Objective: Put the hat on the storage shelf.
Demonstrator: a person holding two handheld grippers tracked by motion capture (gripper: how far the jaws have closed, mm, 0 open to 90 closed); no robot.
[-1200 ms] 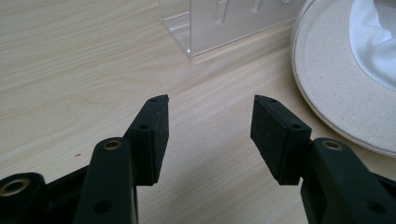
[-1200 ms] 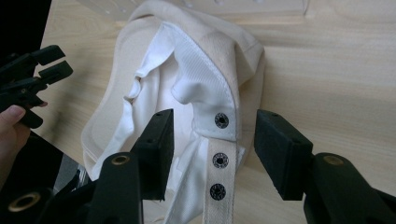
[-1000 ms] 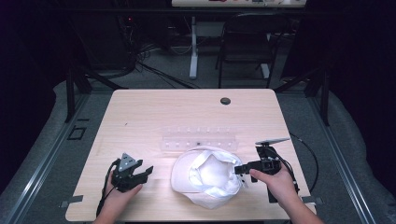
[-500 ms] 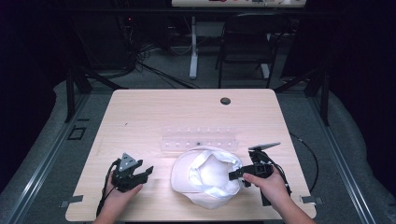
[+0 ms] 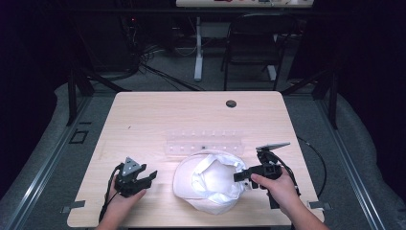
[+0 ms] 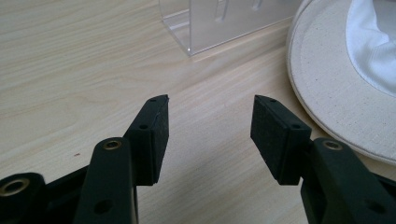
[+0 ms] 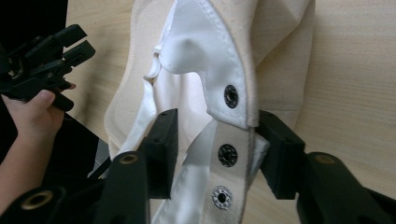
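Observation:
A cream cloth hat with a white lining lies upside down near the table's front edge. My right gripper reaches in over the hat's right rim. In the right gripper view its jaws stand open on either side of the hat's snap-studded back strap; the right jaw touches the strap and the left jaw stands a little off it. My left gripper rests on the table left of the hat, open, with nothing between its fingers. The hat's brim lies just to its right.
A clear plastic rack lies flat just behind the hat, also close ahead of the left gripper. A dark round grommet sits near the table's far edge. Bare wood stretches across the table's back half. Cables trail from both grippers.
My right gripper has moved left and a little toward the front, from beside the hat's right rim to over it, its jaws now around the back strap. The left gripper has stayed put.

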